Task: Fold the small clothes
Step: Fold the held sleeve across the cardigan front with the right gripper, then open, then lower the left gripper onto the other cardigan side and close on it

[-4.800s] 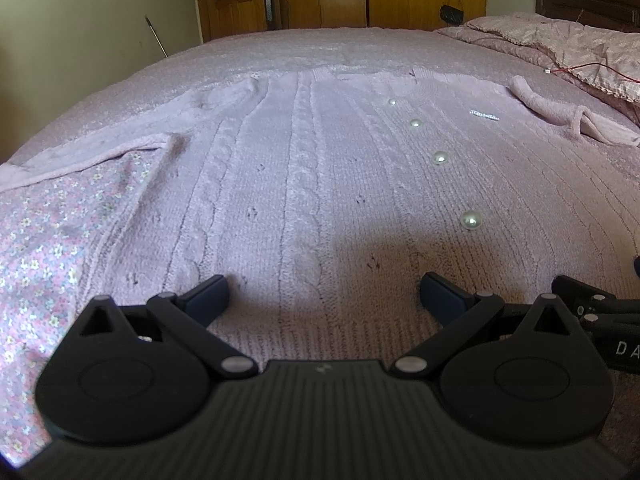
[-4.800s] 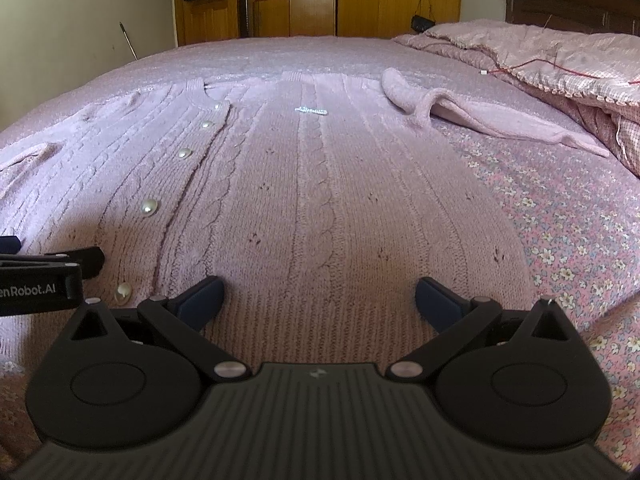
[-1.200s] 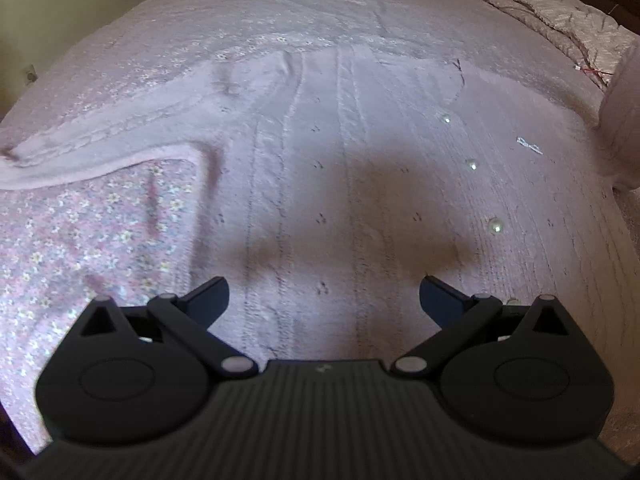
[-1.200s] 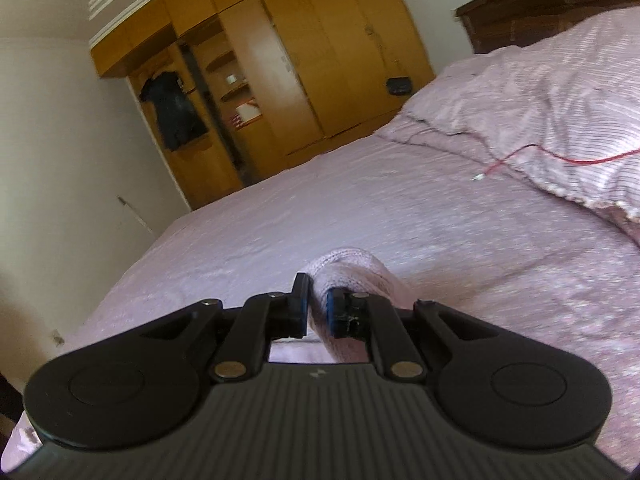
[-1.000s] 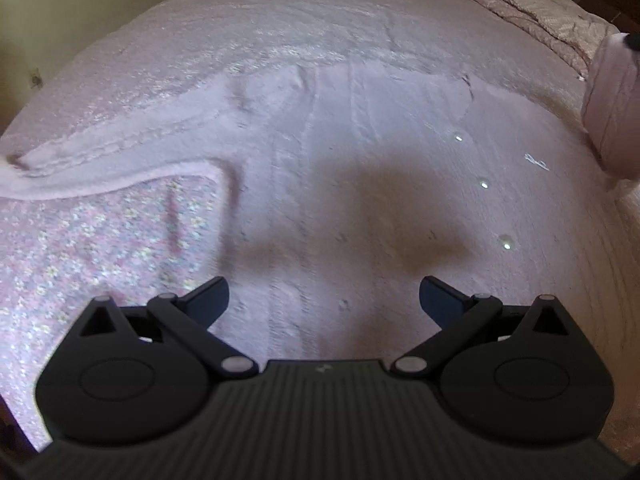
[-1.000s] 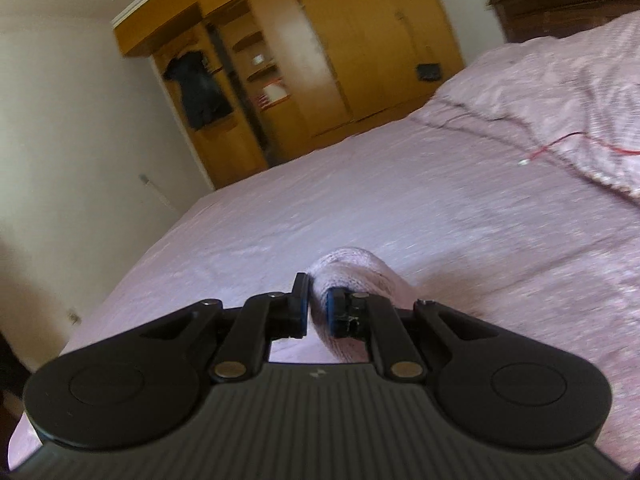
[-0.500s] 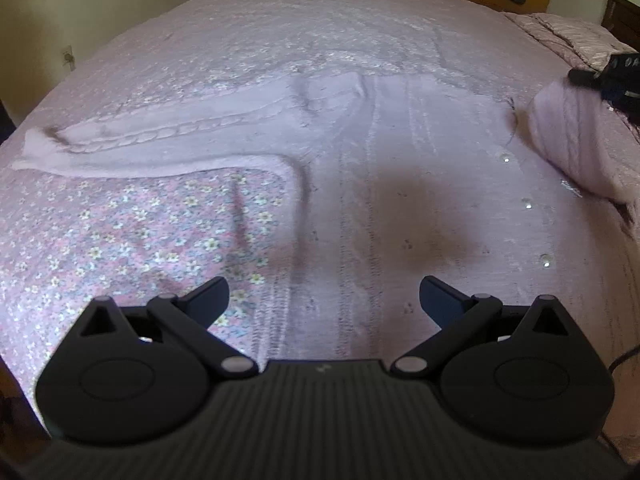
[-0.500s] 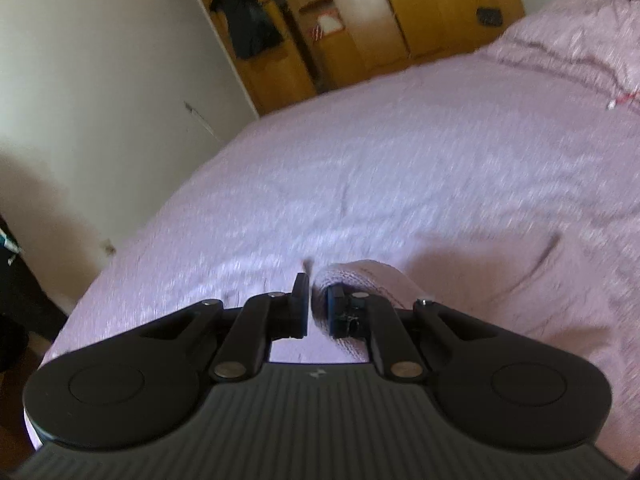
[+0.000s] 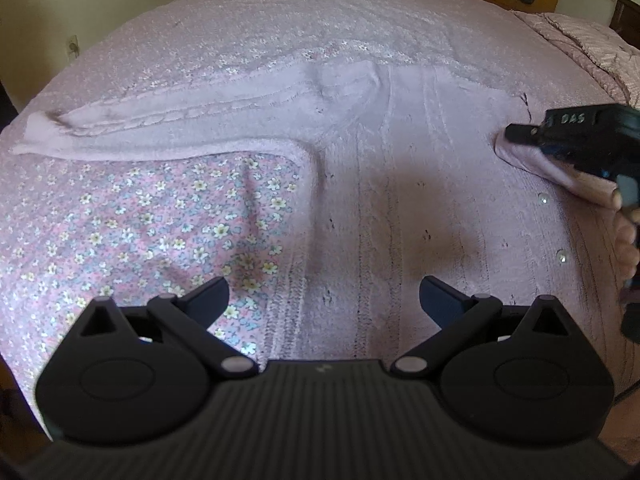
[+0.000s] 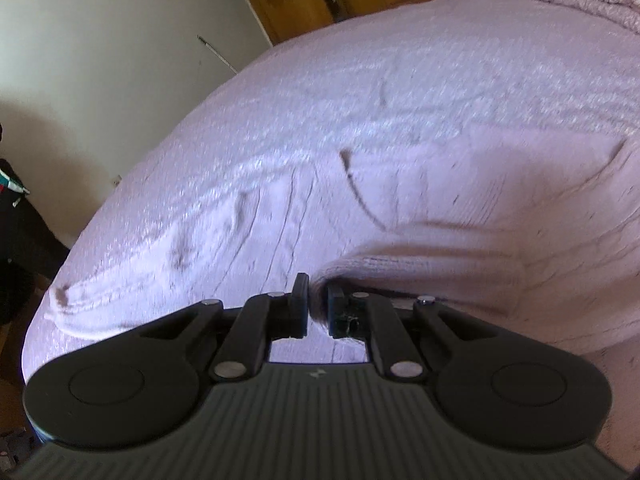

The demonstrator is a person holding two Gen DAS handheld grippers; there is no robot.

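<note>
Carrying the right sleeve (image 10: 400,268) inward and down across the cardigan (image 9: 400,184), from raised well above the bed (image 9: 360,8) a second ago to just over the knit near the button line. Pinching the sleeve's cuff between the nearly closed jaws of the right tool (image 10: 317,312), with the fabric trailing off to the right in a soft fold. Gripping at the cuff, seemingly so that the whole sleeve follows and lays across the chest panel in one pass. Hovering the left tool (image 9: 323,296) with jaws wide and nothing between them, over the lower left side of the cardigan's body, where the knit meets the flowered bedsheet (image 9: 140,220); apparently standing by for the other side. Lying flat on the bed, buttons (image 9: 543,200) up, with the left sleeve (image 9: 160,124) stretched out straight and not yet folded. Seen from the left wrist, appearing at the right edge, beyond and well apart from the left tool, with the held cuff directly beneath the right tool.
</note>
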